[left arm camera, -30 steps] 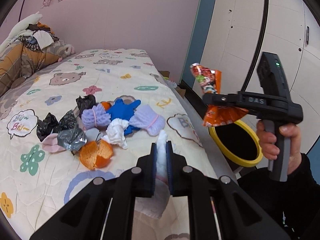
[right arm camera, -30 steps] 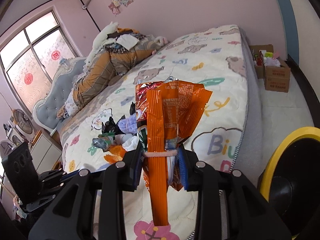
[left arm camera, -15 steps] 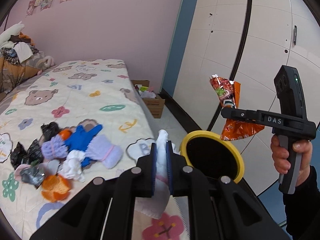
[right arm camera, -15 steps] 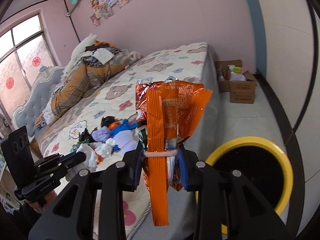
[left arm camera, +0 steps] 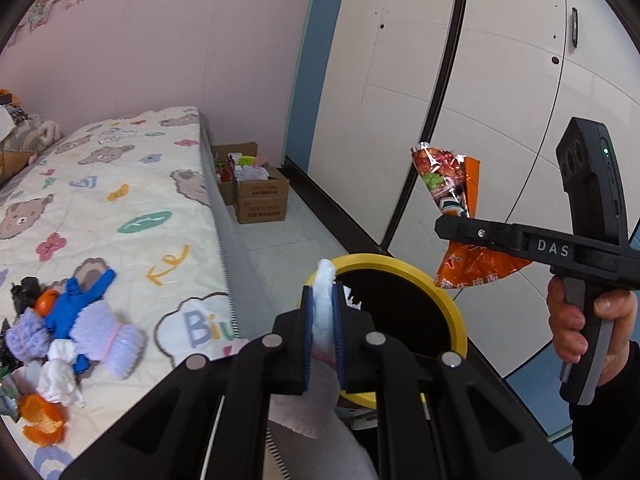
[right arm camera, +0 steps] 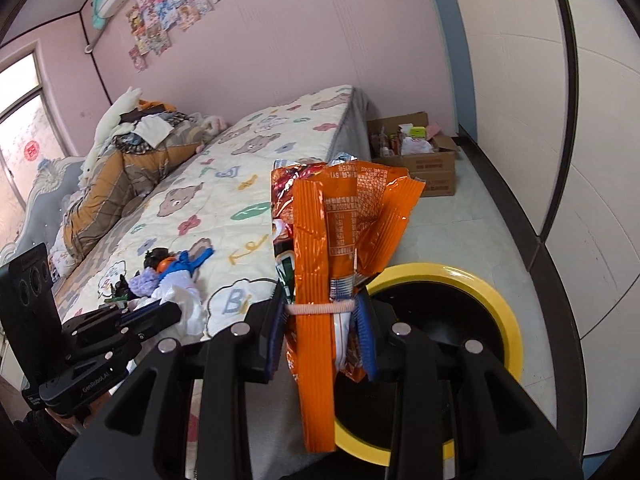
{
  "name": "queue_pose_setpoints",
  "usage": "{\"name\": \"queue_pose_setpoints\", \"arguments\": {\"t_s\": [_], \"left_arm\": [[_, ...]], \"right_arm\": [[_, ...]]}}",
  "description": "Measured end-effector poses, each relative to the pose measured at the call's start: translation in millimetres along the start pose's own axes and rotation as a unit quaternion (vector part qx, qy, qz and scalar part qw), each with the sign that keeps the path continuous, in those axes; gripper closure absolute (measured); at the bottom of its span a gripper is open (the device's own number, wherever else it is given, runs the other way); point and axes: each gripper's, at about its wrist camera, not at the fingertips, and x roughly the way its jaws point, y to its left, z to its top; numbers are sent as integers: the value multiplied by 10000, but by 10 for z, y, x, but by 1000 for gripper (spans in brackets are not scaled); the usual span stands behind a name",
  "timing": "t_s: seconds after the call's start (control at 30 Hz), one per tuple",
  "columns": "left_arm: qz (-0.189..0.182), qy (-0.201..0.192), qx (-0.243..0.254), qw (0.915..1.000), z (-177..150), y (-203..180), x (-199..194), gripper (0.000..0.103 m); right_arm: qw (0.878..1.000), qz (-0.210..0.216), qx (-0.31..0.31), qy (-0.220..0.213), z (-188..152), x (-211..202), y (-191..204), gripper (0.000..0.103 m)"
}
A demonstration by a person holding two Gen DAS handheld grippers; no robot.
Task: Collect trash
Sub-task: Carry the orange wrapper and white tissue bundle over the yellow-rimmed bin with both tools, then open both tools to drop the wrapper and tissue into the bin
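Glossy crinkled foil on the snack wrapper point(right arm camera: 352, 216); soft white tissue point(left arm camera: 323, 312); smooth yellow plastic bin rim point(right arm camera: 480, 280); quilted cloth bedspread point(left arm camera: 120, 208).

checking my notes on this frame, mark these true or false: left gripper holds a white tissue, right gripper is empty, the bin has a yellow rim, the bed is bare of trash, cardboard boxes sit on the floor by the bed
1. The left gripper holds a white tissue. True.
2. The right gripper is empty. False: it is shut on an orange snack wrapper.
3. The bin has a yellow rim. True.
4. The bed is bare of trash. False: orange peel, black wrappers and cloth bundles lie on it.
5. Cardboard boxes sit on the floor by the bed. True.
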Motion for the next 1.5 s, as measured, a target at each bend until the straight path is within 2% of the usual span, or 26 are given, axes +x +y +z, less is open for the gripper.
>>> {"name": "queue_pose_setpoints", "arguments": {"t_s": [0.47, 0.63, 0.9, 0.97, 1.03, 1.13, 1.17, 1.3, 1.4, 1.5], "left_arm": [[-226, 635, -108, 9977, -27, -327, 834, 94], [-290, 856, -144, 9958, -74, -397, 1062, 94], [-389, 959, -174, 9945, -129, -418, 1218, 92], [-428, 976, -168, 9942, -132, -426, 1230, 88], [-430, 961, -148, 9943, -150, -443, 1221, 76], [-421, 909, -157, 9948, -165, -454, 1206, 64], [-443, 900, -180, 9948, -164, -453, 1199, 62], [-454, 817, -266, 9953, -155, -430, 1122, 41], [-321, 640, -293, 9970, -133, -398, 1013, 27], [-94, 418, -248, 9988, -101, -356, 860, 19]], "right_arm": [[9975, -292, 560, 308, -12, 368, -698, 73], [9957, -320, 743, 453, -59, 522, -794, 72], [9941, -352, 836, 592, -139, 690, -836, 71], [9938, -376, 871, 576, -142, 705, -853, 69], [9935, -387, 929, 539, -140, 698, -870, 63], [9929, -435, 988, 493, -131, 687, -885, 57], [9928, -465, 1003, 469, -127, 679, -885, 56], [9915, -622, 1096, 322, -109, 605, -935, 52], [9909, -760, 1099, 133, -114, 507, -928, 50], [9916, -734, 1067, 1, -135, 427, -885, 46]]}}
